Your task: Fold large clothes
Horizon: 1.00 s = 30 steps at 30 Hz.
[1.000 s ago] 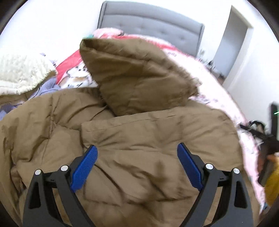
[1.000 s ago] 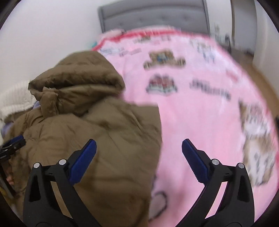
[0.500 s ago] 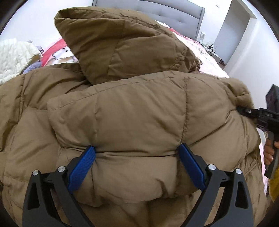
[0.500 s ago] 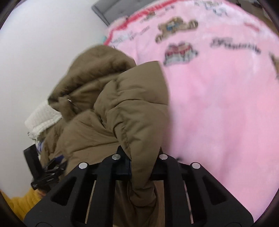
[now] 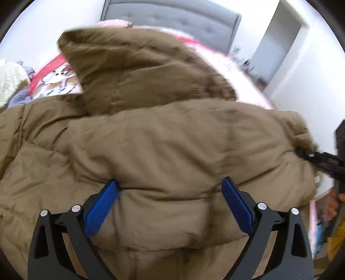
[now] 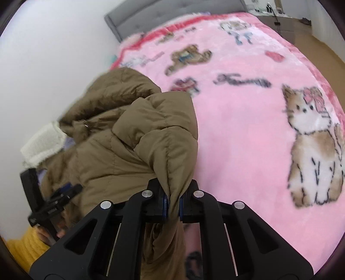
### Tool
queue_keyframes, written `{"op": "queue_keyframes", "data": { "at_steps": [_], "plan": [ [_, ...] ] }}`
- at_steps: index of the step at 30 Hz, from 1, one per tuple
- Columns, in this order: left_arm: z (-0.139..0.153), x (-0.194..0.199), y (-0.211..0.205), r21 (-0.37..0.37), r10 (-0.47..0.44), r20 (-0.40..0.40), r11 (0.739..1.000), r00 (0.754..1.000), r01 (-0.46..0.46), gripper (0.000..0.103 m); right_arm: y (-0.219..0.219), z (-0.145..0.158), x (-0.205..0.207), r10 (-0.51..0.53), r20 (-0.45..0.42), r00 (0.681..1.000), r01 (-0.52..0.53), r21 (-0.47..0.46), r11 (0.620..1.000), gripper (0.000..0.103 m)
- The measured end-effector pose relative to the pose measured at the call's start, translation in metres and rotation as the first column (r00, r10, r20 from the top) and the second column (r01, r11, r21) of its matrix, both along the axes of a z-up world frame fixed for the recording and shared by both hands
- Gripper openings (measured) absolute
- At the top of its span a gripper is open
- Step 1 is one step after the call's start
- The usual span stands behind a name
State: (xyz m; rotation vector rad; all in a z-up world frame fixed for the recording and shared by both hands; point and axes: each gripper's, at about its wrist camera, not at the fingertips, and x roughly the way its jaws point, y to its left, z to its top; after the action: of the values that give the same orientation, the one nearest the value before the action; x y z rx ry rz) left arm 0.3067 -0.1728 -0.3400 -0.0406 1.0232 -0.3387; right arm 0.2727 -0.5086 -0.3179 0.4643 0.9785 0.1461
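Pinching a bunched fold of the brown puffer jacket (image 6: 138, 137), my right gripper (image 6: 172, 204) has its blue pads clamped tight on the fabric. My left gripper (image 5: 170, 204) stands wide open, its pads against the padded jacket bulging between them, gripping nothing. The jacket lies heaped on the pink blanket (image 6: 248, 129), hood (image 5: 140, 71) toward twelve o'clock, near the grey headboard (image 5: 172, 15).

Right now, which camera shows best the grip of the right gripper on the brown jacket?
The right wrist view. There the right gripper is shut on a bunched fold of the brown jacket, seen close. The left wrist view shows this gripper only small and blurred at the jacket's right edge.
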Motion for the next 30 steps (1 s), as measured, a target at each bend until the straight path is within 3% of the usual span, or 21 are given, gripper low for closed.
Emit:
{"op": "queue_keyframes", "data": {
  "at_steps": [2, 4, 6, 8, 10, 11, 12, 14, 15, 17, 19, 21, 23, 27, 30],
  "plan": [
    [-0.012, 0.005, 0.0, 0.035, 0.0, -0.026, 0.999, 1.0, 0.001, 0.095, -0.001, -0.023, 0.006, 0.001, -0.039, 0.999, -0.001, -0.002, 1.0, 0.01],
    [-0.011, 0.006, 0.005, 0.029, -0.018, -0.011, 0.999, 1.0, 0.018, 0.095, 0.003, -0.038, 0.012, 0.007, -0.062, 0.998, -0.008, -0.013, 1.0, 0.019],
    [0.004, 0.003, 0.018, 0.011, -0.035, 0.026, 0.999, 0.999, 0.035, 0.095, 0.013, -0.042, 0.013, 0.002, -0.087, 0.996, -0.011, -0.097, 0.995, 0.033],
    [0.028, -0.001, 0.037, -0.039, -0.029, 0.087, 0.999, 0.996, 0.033, 0.095, 0.019, -0.025, 0.003, -0.02, -0.033, 0.999, 0.015, -0.155, 0.988, 0.036],
    [0.044, 0.0, 0.046, -0.089, -0.034, 0.11, 0.995, 0.993, 0.044, 0.095, 0.022, 0.0, -0.014, -0.041, 0.076, 0.996, 0.053, -0.16, 0.986, 0.047],
    [0.049, 0.008, 0.047, -0.105, -0.051, 0.105, 0.993, 0.993, 0.062, 0.095, 0.024, 0.01, -0.021, -0.047, 0.126, 0.991, 0.069, -0.173, 0.983, 0.064],
    [0.049, 0.013, 0.046, -0.115, -0.069, 0.095, 0.99, 0.993, 0.08, 0.095, 0.028, 0.022, -0.029, -0.044, 0.194, 0.98, 0.082, -0.191, 0.978, 0.072],
    [0.04, 0.026, 0.039, -0.124, -0.093, 0.058, 0.987, 0.994, 0.099, 0.095, 0.035, 0.033, -0.027, 0.001, 0.238, 0.971, 0.047, -0.195, 0.98, 0.066],
    [0.032, 0.032, 0.032, -0.117, -0.096, 0.027, 0.988, 0.995, 0.099, 0.095, 0.041, 0.032, -0.022, 0.04, 0.233, 0.972, 0.004, -0.188, 0.982, 0.052],
    [0.017, 0.043, 0.026, -0.095, -0.083, -0.014, 0.992, 0.996, 0.081, 0.095, 0.055, 0.024, -0.007, 0.119, 0.207, 0.971, -0.08, -0.184, 0.98, 0.044],
    [0.002, 0.054, 0.022, -0.058, -0.083, -0.036, 0.995, 0.996, 0.081, 0.095, 0.074, 0.008, 0.005, 0.187, 0.158, 0.97, -0.149, -0.227, 0.963, 0.043],
    [-0.007, 0.063, 0.018, -0.013, -0.09, -0.044, 0.996, 0.995, 0.09, 0.095, 0.094, -0.019, 0.021, 0.237, 0.057, 0.97, -0.206, -0.329, 0.922, 0.044],
    [-0.016, 0.069, 0.016, 0.0, -0.102, -0.064, 0.995, 0.993, 0.102, 0.096, 0.103, -0.041, 0.026, 0.255, 0.018, 0.967, -0.228, -0.392, 0.891, 0.046],
    [-0.032, 0.08, 0.011, 0.021, -0.108, -0.098, 0.994, 0.989, 0.11, 0.096, 0.096, -0.057, 0.033, 0.218, -0.042, 0.975, -0.219, -0.351, 0.91, 0.046],
    [-0.024, 0.077, 0.011, 0.032, -0.097, -0.082, 0.994, 0.992, 0.1, 0.096, 0.099, -0.048, 0.028, 0.21, -0.051, 0.976, -0.213, -0.378, 0.901, 0.05]
  ]
}}
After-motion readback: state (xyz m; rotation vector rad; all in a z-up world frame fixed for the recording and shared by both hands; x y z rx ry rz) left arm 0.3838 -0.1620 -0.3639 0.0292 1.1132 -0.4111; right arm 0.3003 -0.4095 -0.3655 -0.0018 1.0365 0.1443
